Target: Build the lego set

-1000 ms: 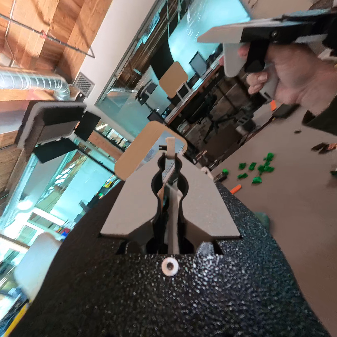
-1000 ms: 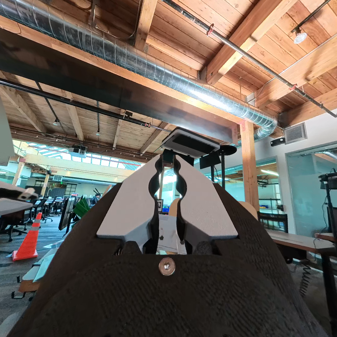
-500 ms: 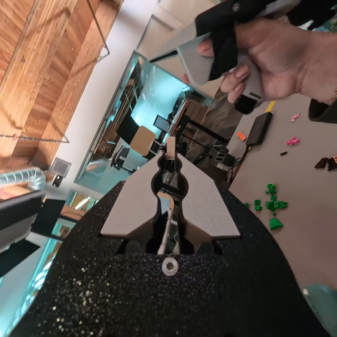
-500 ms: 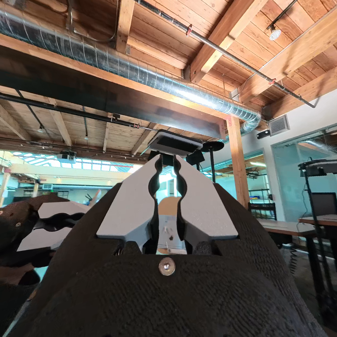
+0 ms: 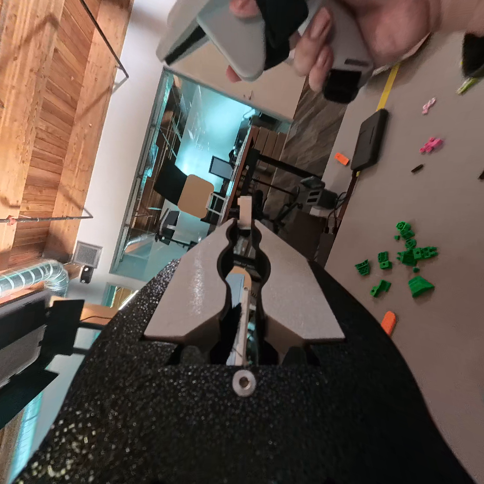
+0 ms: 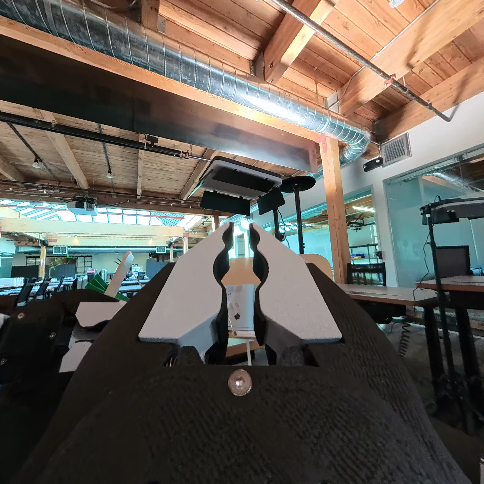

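Shift since earlier: left gripper has rolled, so the tabletop fills more of its right side; right hand now crowds the top edge.
Left claw: pinched on a small tan piece that stands out past the tips, long axis along the fingers.
Right claw: right gripper, narrow gap, nothing between the tips; aimed at the ceiling.
Loose bricks: green pieces right of the left claw, on the table; pink pieces farther ahead-right.
Key relation: judged, left claw is nearer the bricks; mating means swinging right.
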A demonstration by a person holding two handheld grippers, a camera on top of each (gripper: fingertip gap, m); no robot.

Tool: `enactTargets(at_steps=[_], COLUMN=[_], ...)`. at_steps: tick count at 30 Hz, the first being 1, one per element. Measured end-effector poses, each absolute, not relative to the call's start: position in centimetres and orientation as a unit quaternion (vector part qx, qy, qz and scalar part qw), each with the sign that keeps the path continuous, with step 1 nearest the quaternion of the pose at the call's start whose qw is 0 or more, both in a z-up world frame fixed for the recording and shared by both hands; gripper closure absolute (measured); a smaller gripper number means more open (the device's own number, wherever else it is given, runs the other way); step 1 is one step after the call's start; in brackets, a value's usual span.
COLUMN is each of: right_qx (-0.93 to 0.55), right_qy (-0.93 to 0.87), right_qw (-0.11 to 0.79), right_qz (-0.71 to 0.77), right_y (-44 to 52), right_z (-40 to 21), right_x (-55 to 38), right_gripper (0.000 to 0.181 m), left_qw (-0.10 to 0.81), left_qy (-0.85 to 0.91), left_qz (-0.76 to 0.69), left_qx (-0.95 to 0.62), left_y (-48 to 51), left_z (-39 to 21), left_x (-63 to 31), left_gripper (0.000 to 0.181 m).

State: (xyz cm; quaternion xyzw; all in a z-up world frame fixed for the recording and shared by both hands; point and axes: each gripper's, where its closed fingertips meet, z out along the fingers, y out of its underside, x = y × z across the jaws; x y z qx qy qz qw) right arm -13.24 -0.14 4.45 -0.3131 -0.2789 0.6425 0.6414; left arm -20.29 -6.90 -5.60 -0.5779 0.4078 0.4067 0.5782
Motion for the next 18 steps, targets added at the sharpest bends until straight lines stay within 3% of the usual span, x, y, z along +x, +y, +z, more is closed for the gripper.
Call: enactTargets(at_steps=[4, 18], right_qx=[-0.312, -0.325], right_qy=[-0.289, -0.300], right_qw=[0.641, 0.625], right_qz=[0.639, 0.643], right_y=[-0.4, -0.1], right_z=[4.4, 3.5], right_x=[-13.4, -15.0], right_gripper=[0.171, 0.171], left_qw=[0.545, 0.558], left_qy=[0.405, 0.392], left_qz=[0.462, 0.445], left_qx=[-0.570, -0.580], left_y=[-7.4, -8.3], left_z=[-5.3, -5.4], left_x=[-20.4, -22.5], left_gripper=[0.174, 0.174])
